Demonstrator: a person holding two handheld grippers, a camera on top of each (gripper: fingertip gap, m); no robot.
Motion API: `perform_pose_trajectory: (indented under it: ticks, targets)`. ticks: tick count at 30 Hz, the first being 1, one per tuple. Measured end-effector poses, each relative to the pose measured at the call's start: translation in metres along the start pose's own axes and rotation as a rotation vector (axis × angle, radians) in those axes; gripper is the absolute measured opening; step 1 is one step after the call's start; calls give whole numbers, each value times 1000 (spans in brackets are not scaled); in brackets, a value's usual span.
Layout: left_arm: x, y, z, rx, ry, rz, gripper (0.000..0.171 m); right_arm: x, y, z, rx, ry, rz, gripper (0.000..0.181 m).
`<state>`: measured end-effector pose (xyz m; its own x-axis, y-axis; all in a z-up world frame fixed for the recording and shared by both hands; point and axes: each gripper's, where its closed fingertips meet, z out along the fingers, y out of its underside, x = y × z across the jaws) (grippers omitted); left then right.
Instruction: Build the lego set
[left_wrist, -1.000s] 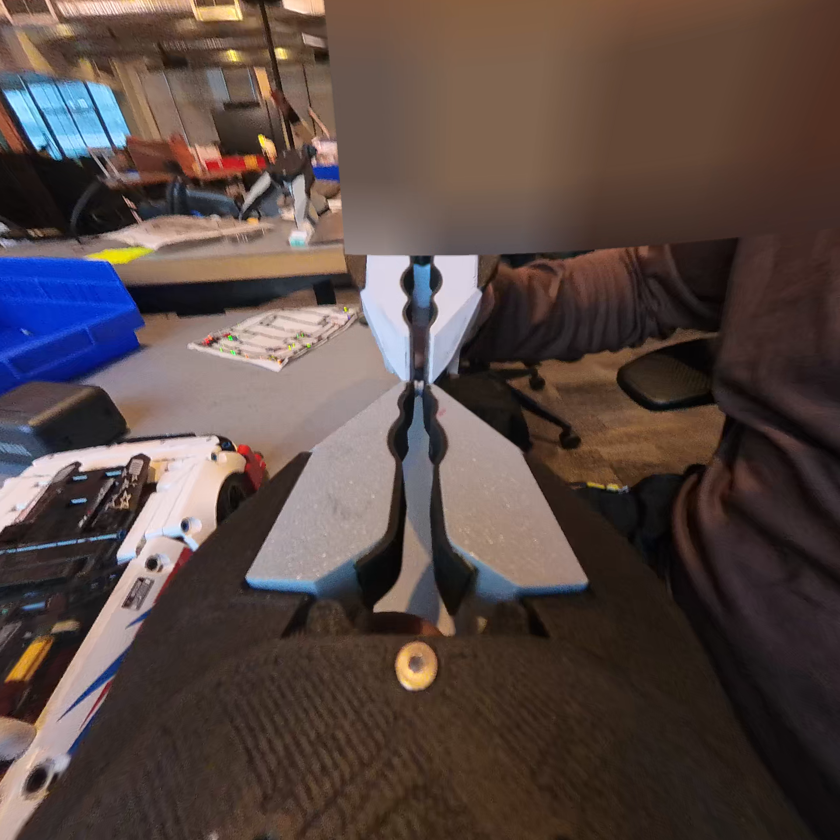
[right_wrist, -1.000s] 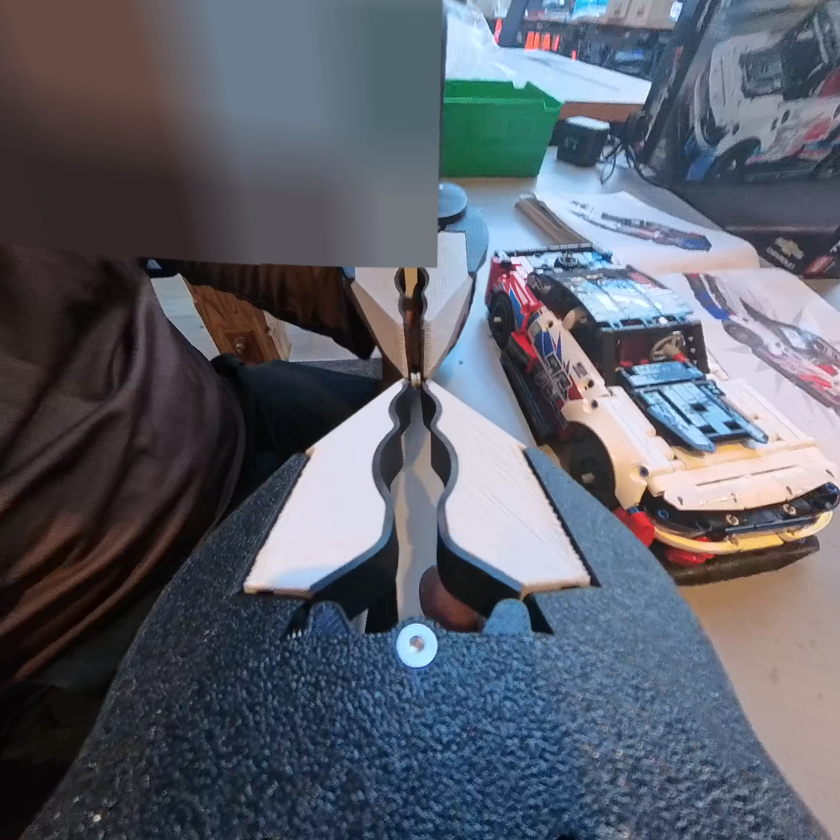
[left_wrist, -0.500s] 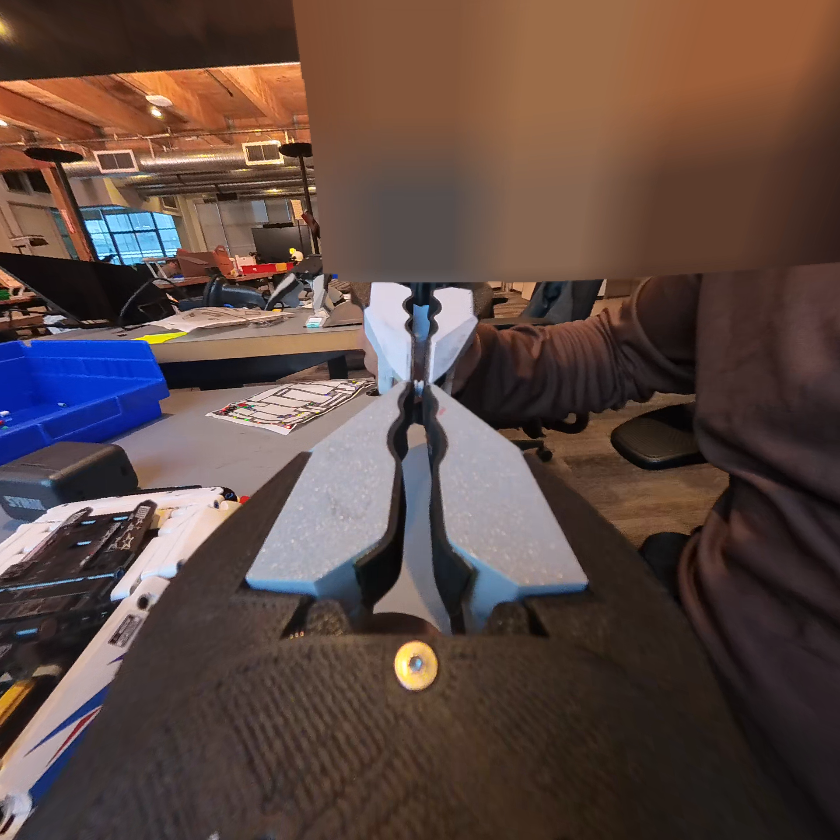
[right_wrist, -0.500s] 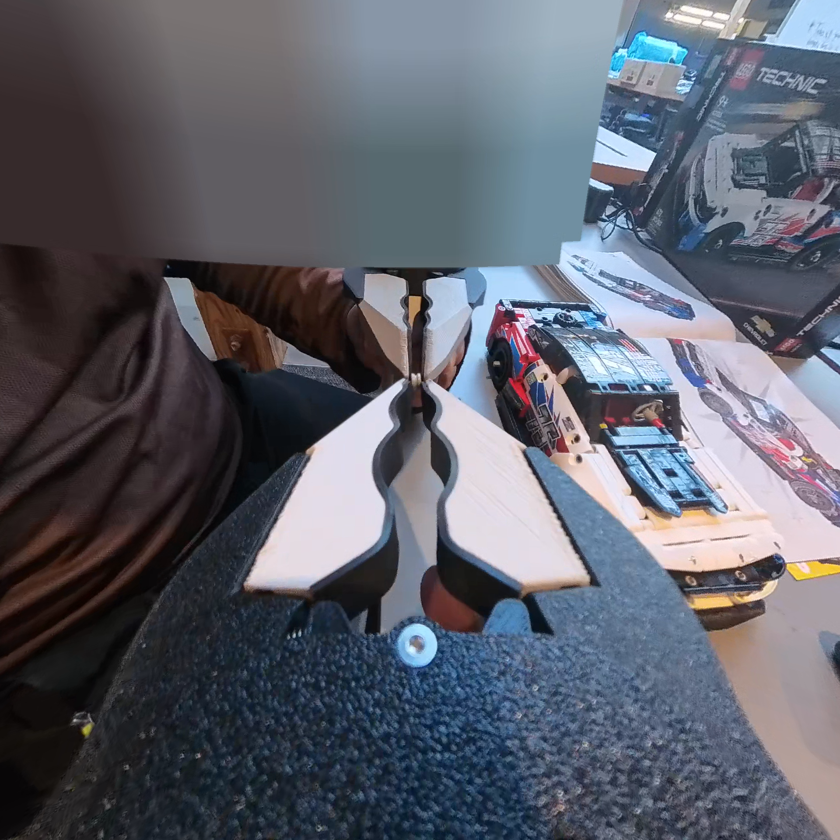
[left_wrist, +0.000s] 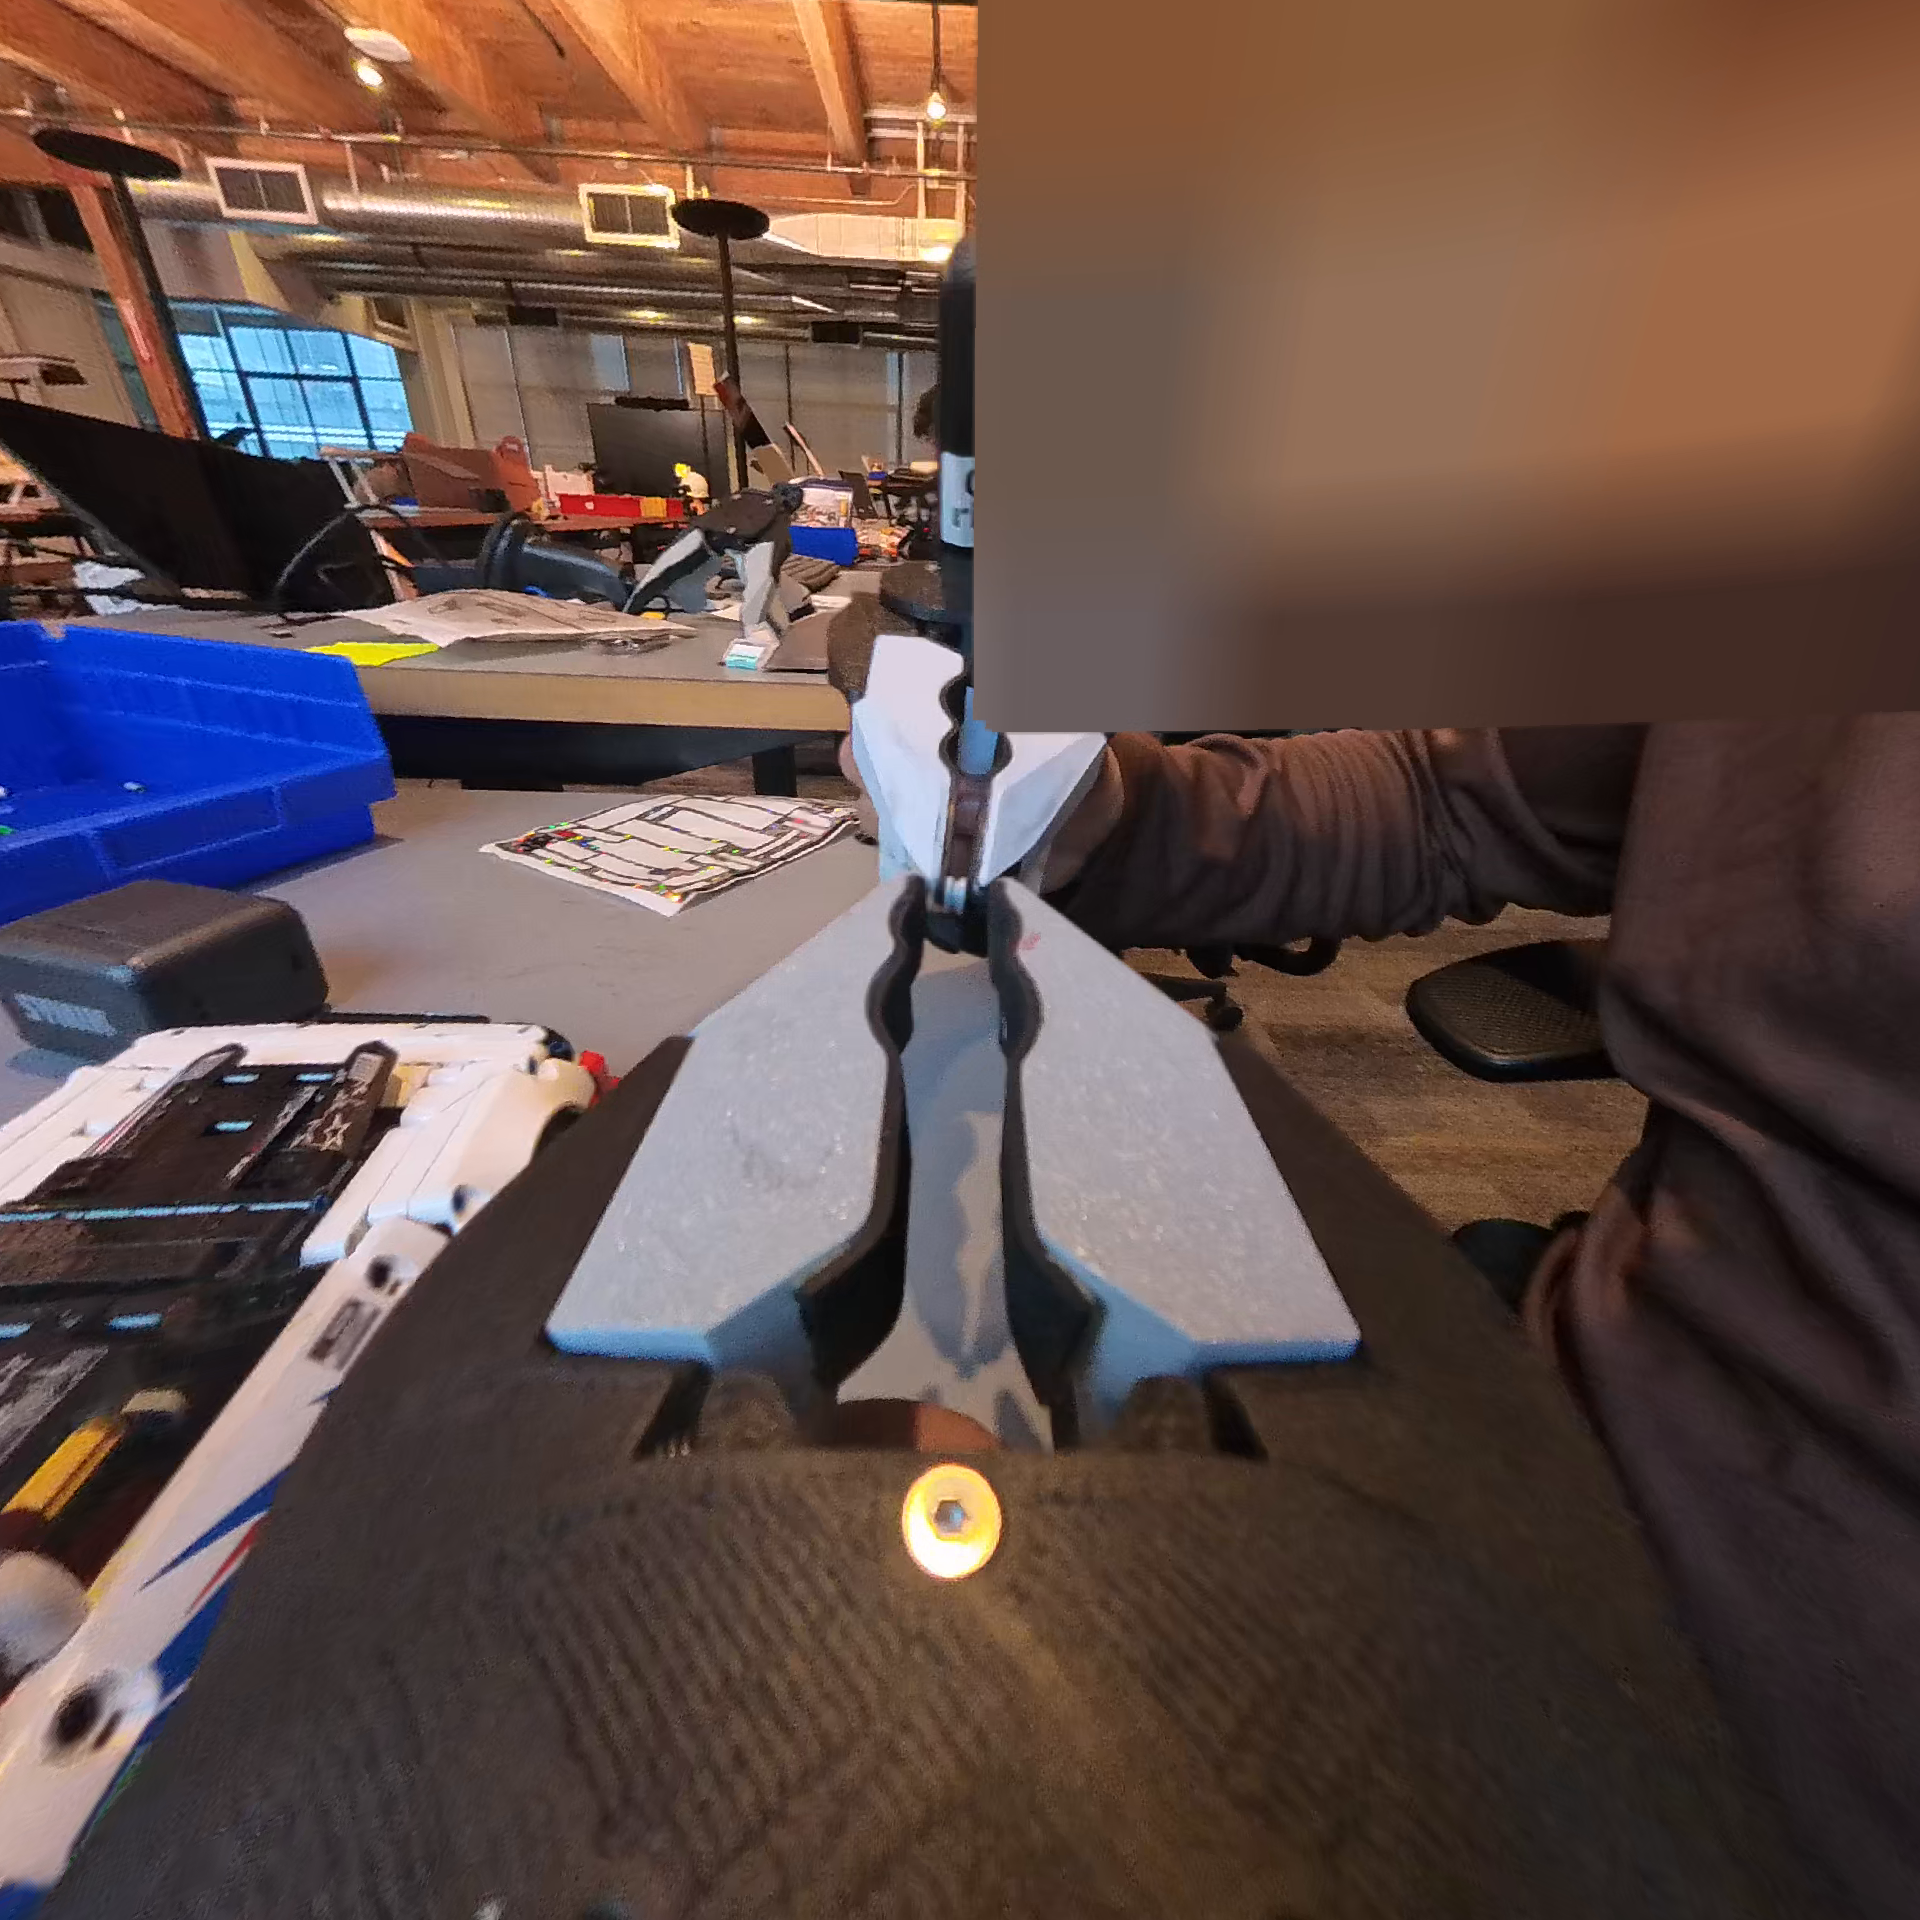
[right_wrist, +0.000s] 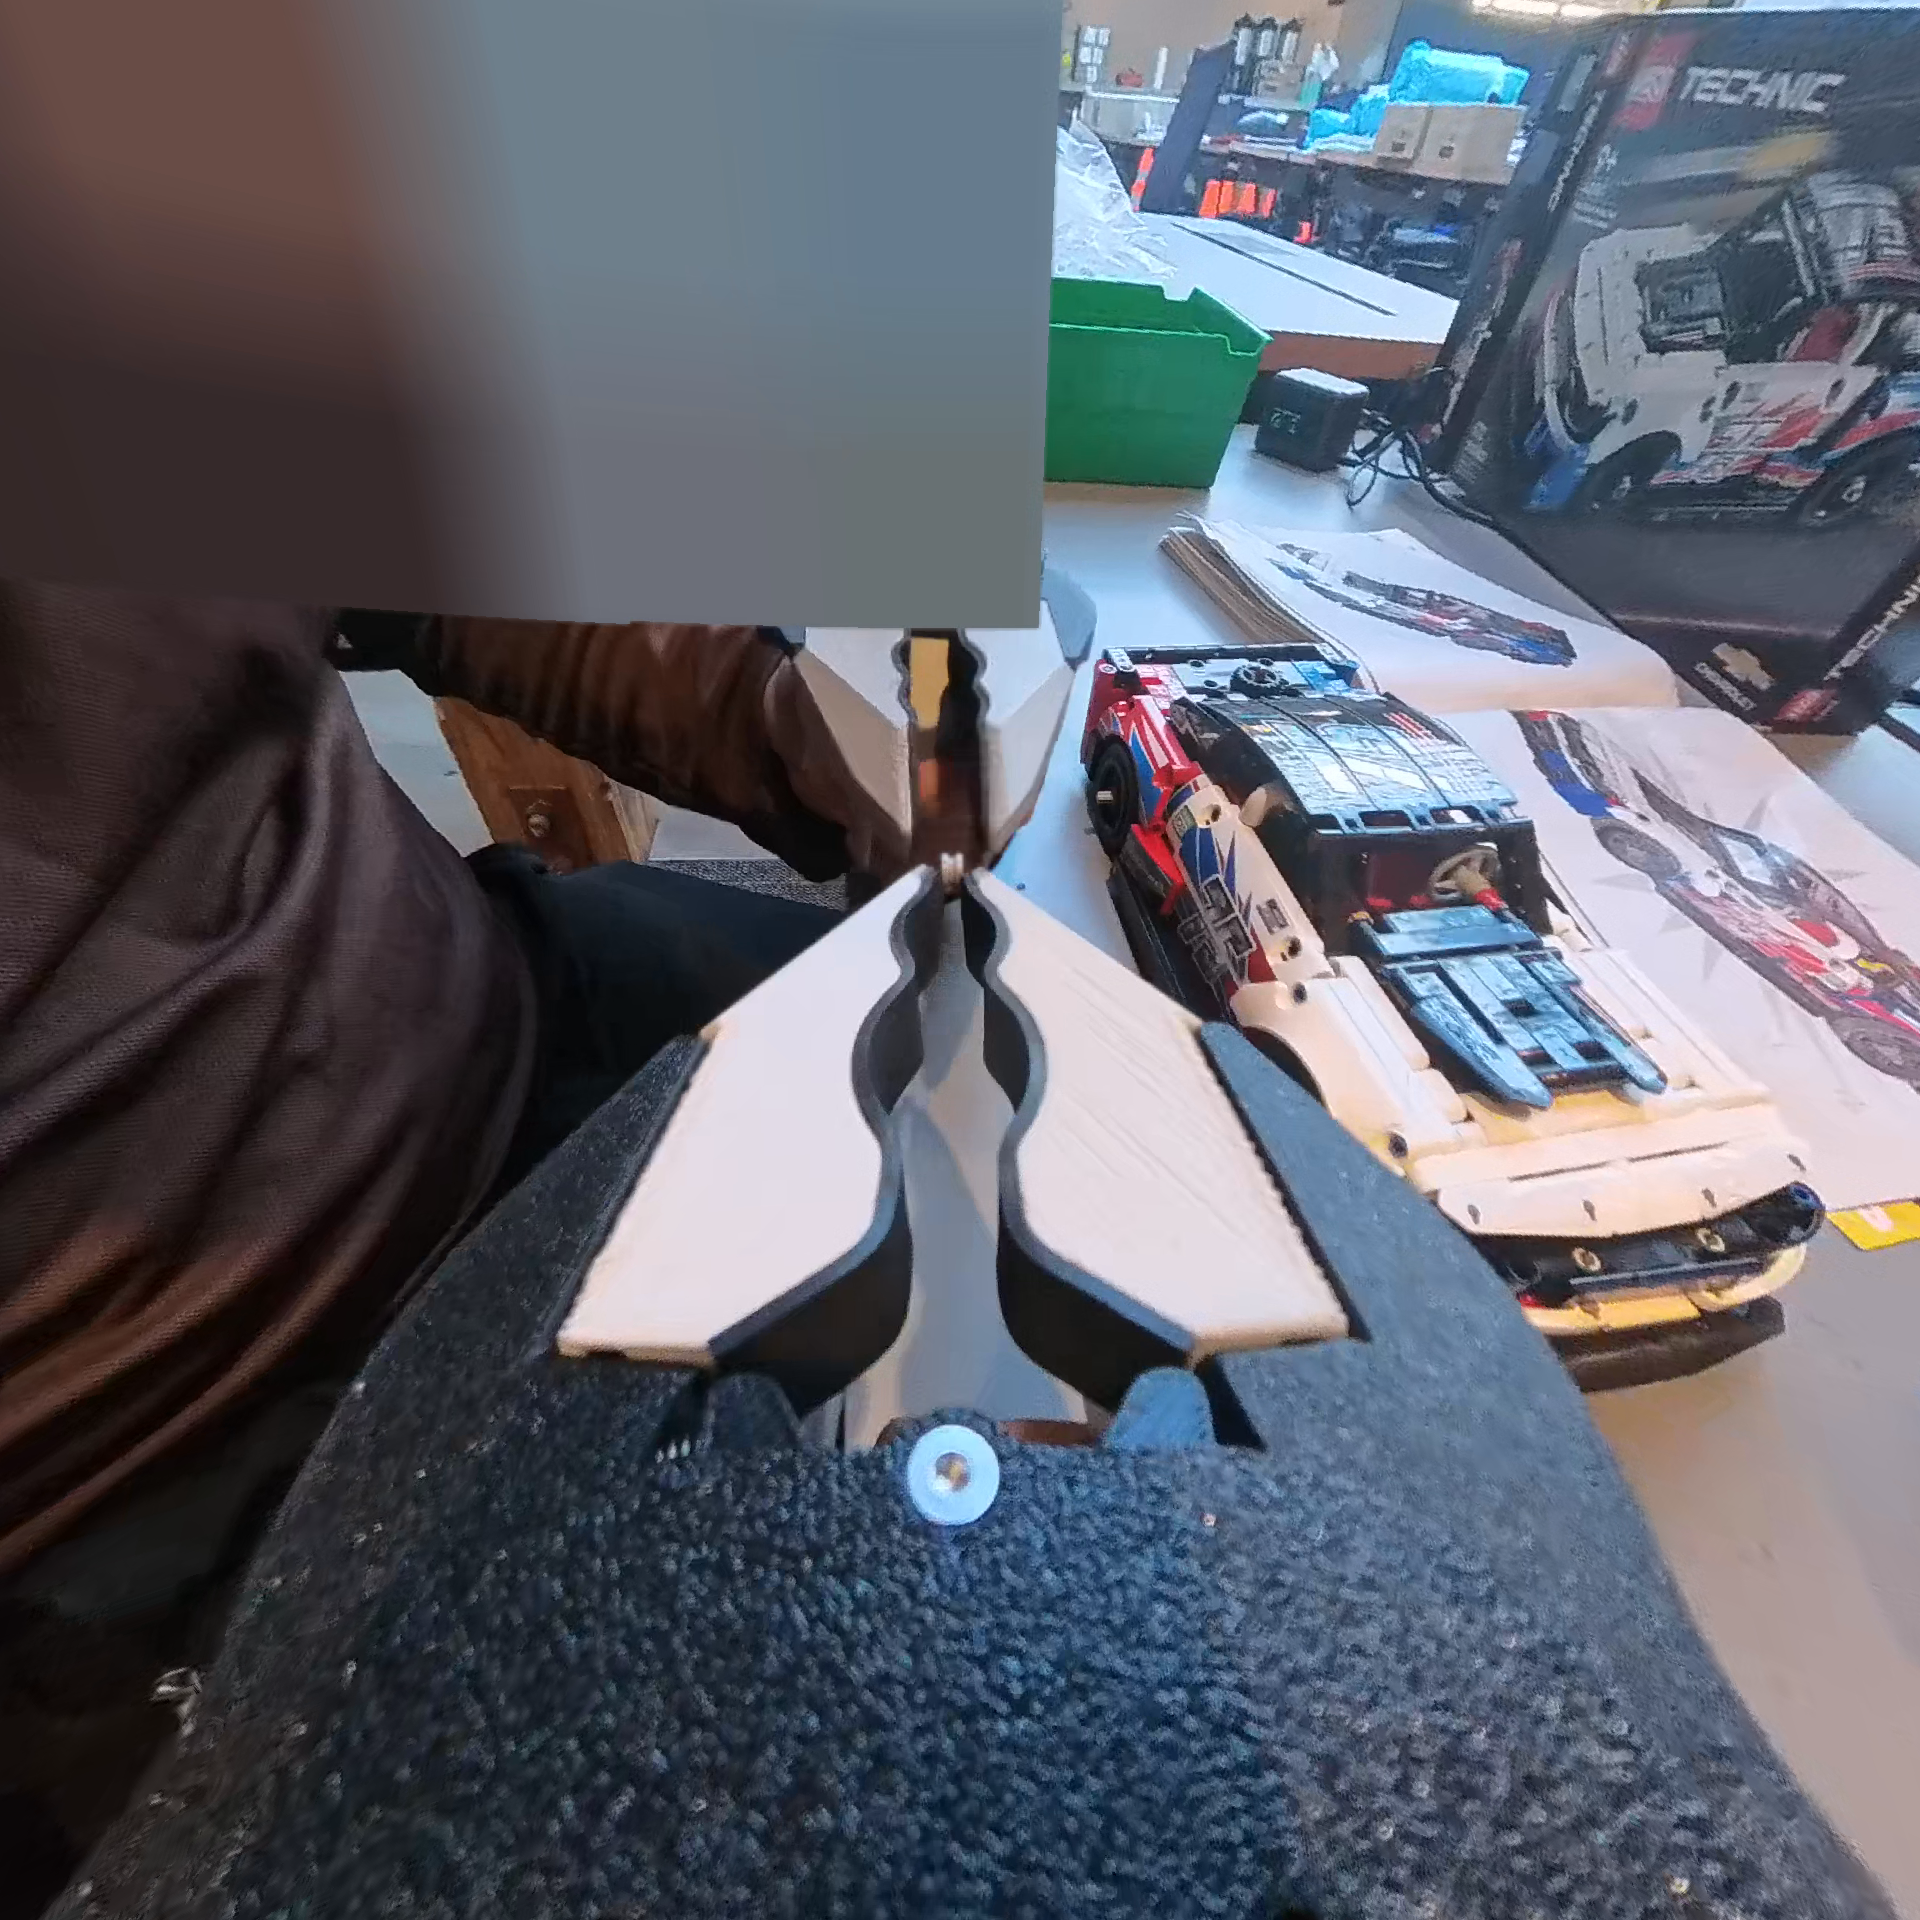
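Note:
My left gripper (left_wrist: 951, 902) and right gripper (right_wrist: 950, 875) meet tip to tip in the air in front of a person's torso. Both are shut on a small pale lego piece (right_wrist: 951, 864), which also shows in the left wrist view (left_wrist: 950, 891); its shape is too small to tell. The right gripper's white fingers (left_wrist: 1023, 800) face the left wrist camera, and the left gripper's fingers (right_wrist: 1023, 727) face the right wrist camera. The white, black, red and blue lego car (right_wrist: 1403, 935) sits on the table to the right, and its white end (left_wrist: 312, 1132) shows in the left wrist view.
The set's box (right_wrist: 1714, 312) stands at the back right, with instruction booklets (right_wrist: 1403, 613) and an open page (right_wrist: 1714, 831) beside the car. A green bin (right_wrist: 1143, 395), a blue bin (left_wrist: 177, 748), a black case (left_wrist: 156, 966) and a printed sheet (left_wrist: 675, 847) lie on the table (left_wrist: 499, 935). The grippers are tip to tip, or close to it. Both grippers' tips are roughly 30 cm from the black case (left_wrist: 156, 966).
Both grippers have risen and tilted up while staying tip to tip on the small piece. The car now sits lower and farther to the side in both views.

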<state>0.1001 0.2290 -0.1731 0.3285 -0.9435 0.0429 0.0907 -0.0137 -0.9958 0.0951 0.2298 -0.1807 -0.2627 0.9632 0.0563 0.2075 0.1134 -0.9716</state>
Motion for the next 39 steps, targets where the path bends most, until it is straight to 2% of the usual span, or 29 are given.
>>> perform_pose_trajectory:
  ticks: [3,6,8,10,13,17,22,25,27,29,31,36,39]
  targets:
    - [-7,0,-6,-4,-28,-10,8,5,6,-3,-12,14,9,0]
    - [-16,6,-13,-64,-76,-34,9,17,20,-6,-54,41,20,0]
    - [-27,17,-16,-154,-145,-46,13,25,30,-8,-74,46,47,0]
    - [-38,29,-19,-260,-215,-37,26,36,42,-8,-102,64,70,0]
    - [-49,41,-24,-433,-264,48,41,51,61,-8,-168,82,75,0]
    - [-70,54,-30,-624,-304,157,57,65,71,-6,-227,103,23,0]
    - [-82,42,-22,-627,-286,191,61,71,82,1,-294,98,-12,0]
    - [-99,22,-20,-623,-261,225,82,72,87,4,-331,94,-42,0]
    - [-112,15,-21,-656,-205,135,97,74,90,6,-350,93,-52,0]
    - [-136,26,-29,-814,-219,91,98,77,93,7,-368,101,-64,0]
    - [-146,38,-32,-939,-212,85,109,78,92,9,-367,114,-97,0]
    - [-154,59,-25,-1013,-227,131,106,80,95,11,-379,121,-137,0]
    - [-149,55,-20,-953,-281,139,106,81,94,11,-369,110,-119,0]
